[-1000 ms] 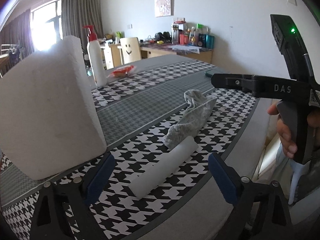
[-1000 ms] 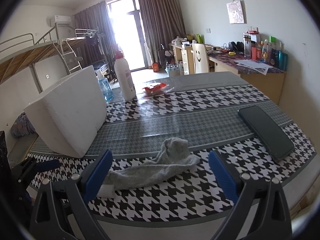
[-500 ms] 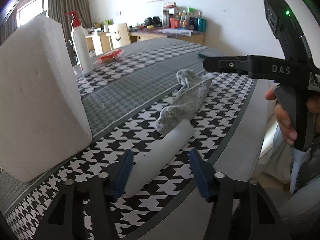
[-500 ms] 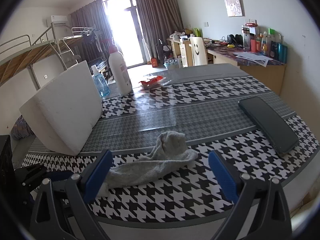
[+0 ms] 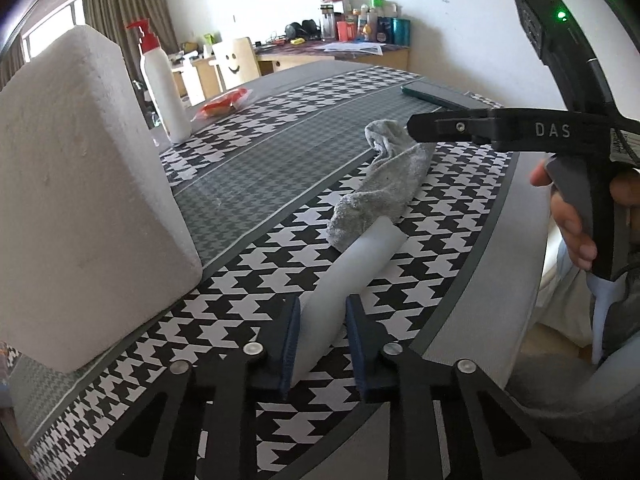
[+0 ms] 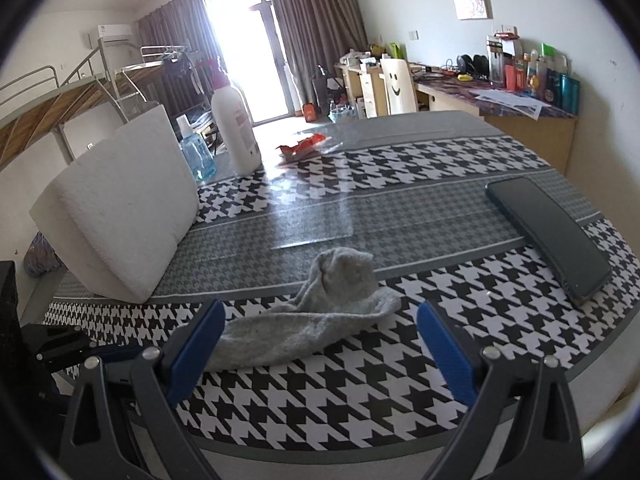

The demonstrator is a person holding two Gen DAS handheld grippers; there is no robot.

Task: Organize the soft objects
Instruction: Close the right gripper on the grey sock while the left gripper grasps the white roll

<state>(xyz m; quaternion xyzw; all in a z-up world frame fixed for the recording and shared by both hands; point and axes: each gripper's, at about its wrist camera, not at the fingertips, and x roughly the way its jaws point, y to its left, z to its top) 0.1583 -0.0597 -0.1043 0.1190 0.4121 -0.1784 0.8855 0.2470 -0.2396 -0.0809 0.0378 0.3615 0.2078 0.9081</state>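
Already the left hand-held gripper [image 5: 320, 332] pinched the near end of the white foam roll [image 5: 352, 268], whose far end touched the grey sock [image 5: 384, 188] on the counter [image 5: 448, 240]. Lifting could drag that sock or let the roll droop and slip. Just beyond the roll, the right hand-held gripper [image 6: 320, 340] hung spread wide over the sock, gripping nothing.

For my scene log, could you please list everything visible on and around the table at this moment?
foam roll: 1, white, near table edge, between left tongs' pads
sock: 1, grey, lying beside the roll's far end
foam block: 1, white, tilted, table's left
pump bottle: 1, white with red pump, far side
blue bottle: 1, behind block
red packet: 1, far side
phone: 1, dark, right
left tongs: closed on roll
right tongs: open, over sock
hand: holding right tongs' handle
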